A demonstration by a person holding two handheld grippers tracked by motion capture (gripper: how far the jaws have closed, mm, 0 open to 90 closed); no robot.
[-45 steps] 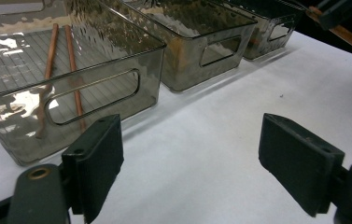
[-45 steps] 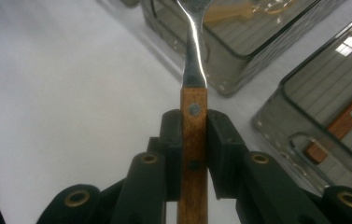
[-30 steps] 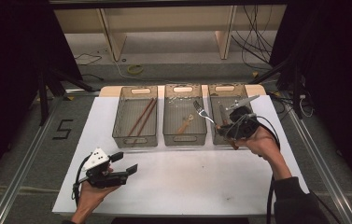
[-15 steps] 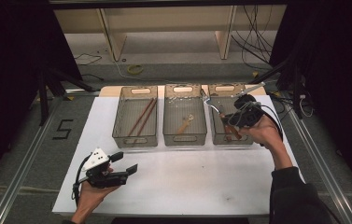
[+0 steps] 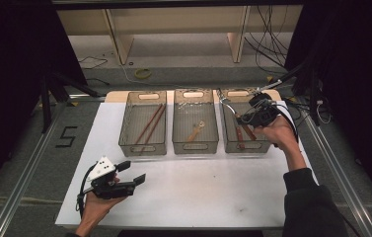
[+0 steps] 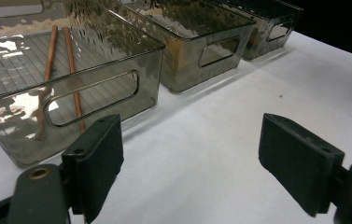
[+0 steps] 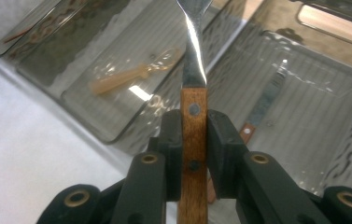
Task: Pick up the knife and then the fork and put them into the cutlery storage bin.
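Right gripper (image 7: 193, 140) clamps the wooden handle of a utensil (image 7: 193, 70), probably a fork, its metal end raised over the right bin (image 5: 229, 140), where another wood-handled piece (image 5: 249, 133) lies. Left gripper (image 6: 190, 168) rests near the table's (image 5: 213, 187) left front edge, jaws spread wide, holding nothing.

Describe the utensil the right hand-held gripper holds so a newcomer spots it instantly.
Find the row of three smoky clear bins at the white table's far side. Above the rightmost one, the right hand-held gripper clamps a fork by its riveted wooden handle; unlike the utensils lying in the bins, it is held in the air.
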